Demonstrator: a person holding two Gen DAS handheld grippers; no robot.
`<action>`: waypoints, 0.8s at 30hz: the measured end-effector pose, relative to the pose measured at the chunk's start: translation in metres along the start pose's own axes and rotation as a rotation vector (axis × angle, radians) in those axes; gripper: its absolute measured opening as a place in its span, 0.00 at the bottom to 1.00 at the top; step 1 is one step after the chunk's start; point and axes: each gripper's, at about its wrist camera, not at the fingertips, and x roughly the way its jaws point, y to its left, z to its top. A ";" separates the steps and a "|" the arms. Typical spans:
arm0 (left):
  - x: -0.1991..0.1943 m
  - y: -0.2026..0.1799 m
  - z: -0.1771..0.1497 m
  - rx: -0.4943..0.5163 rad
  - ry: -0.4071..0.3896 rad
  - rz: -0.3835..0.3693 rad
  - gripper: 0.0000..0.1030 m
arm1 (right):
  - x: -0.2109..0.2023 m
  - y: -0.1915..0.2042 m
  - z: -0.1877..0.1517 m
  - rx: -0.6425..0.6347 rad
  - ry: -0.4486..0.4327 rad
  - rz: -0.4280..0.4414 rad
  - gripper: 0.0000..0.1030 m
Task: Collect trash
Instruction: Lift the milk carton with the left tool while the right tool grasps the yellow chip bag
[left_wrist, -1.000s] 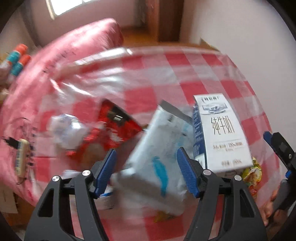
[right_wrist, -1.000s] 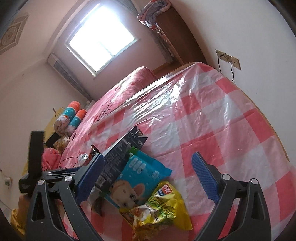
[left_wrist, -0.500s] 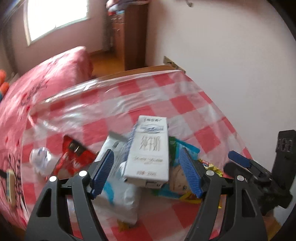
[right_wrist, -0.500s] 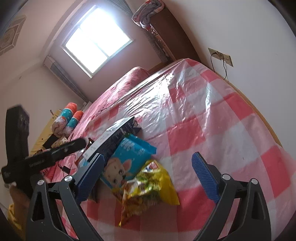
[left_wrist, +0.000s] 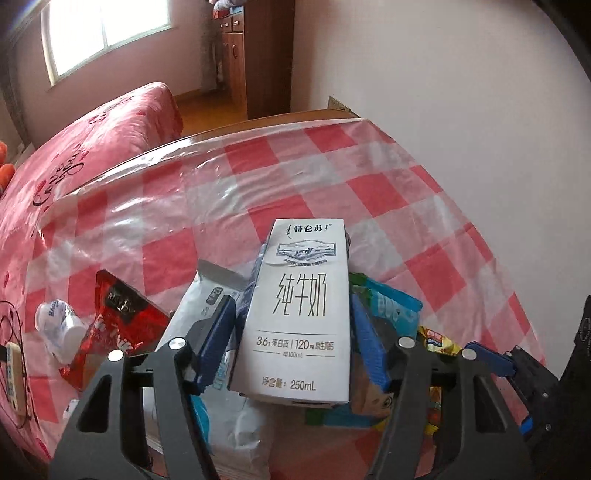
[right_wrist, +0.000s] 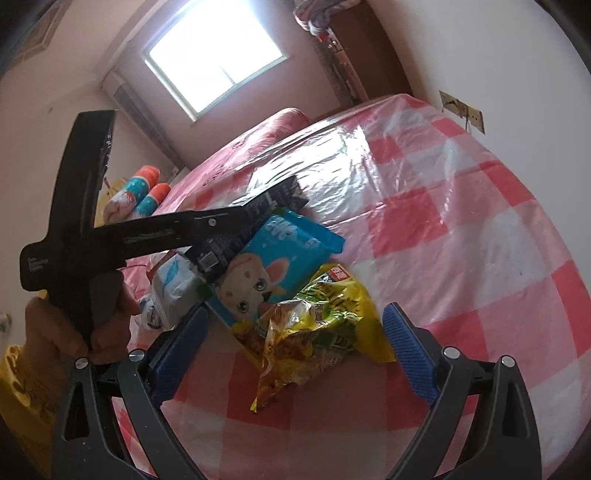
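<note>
A white 250 mL milk carton (left_wrist: 301, 314) lies between the blue pads of my left gripper (left_wrist: 295, 343); the jaws have closed in on its sides, and I cannot tell whether they touch it. The carton's dark side (right_wrist: 258, 218) also shows in the right wrist view. Under it lie a white pouch (left_wrist: 199, 317) and a blue puppy-print pack (right_wrist: 273, 266). A yellow snack bag (right_wrist: 314, 325) lies crumpled between the wide-open fingers of my right gripper (right_wrist: 295, 350), untouched. A red wrapper (left_wrist: 114, 325) and a small white bottle (left_wrist: 59, 325) lie to the left.
The trash sits on a table with a red-and-white checked cloth (left_wrist: 258, 177) under clear plastic, against a white wall (left_wrist: 443, 92). A red bed (left_wrist: 92, 140) stands beyond it, a wooden cabinet (left_wrist: 258, 55) farther back. A cabled device (left_wrist: 11, 369) lies at the left edge.
My left gripper swung right and centred on the milk carton, and its jaws narrowed around it. My right gripper moved in over the yellow snack bag.
</note>
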 end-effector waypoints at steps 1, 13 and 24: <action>-0.001 0.001 -0.002 -0.014 -0.005 0.005 0.61 | 0.001 0.002 0.000 -0.010 0.001 -0.004 0.87; -0.042 0.009 -0.023 -0.139 -0.099 -0.031 0.34 | 0.014 0.006 0.000 -0.066 0.038 -0.041 0.63; -0.054 0.018 -0.038 -0.128 -0.097 -0.096 0.49 | 0.026 0.020 -0.003 -0.150 0.108 -0.020 0.92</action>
